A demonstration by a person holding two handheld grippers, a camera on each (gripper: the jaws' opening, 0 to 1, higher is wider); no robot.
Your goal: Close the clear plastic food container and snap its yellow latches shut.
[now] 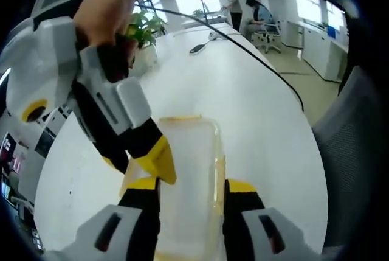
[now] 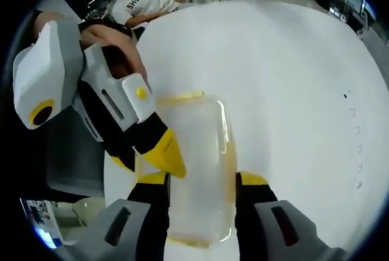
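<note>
Left gripper (image 1: 191, 189) jaws straddle the clear container (image 1: 188, 176) narrowly from one end; right gripper (image 2: 202, 183) jaws straddle the opposite end, likely steadying it on the white surface (image 1: 243, 84). Firm contact cannot be confirmed. Yellow latches (image 2: 231, 151) at 3 o'clock are indistinct.

Both grippers (image 1: 191, 191) (image 2: 200, 185) wide apart, facing.

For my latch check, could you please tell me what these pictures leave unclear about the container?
- Left gripper view: the container's near end is hidden behind the left gripper.
- Right gripper view: the right gripper straddles the container; grip unclear.
- Both views: side latches blurred, state unreadable.
</note>
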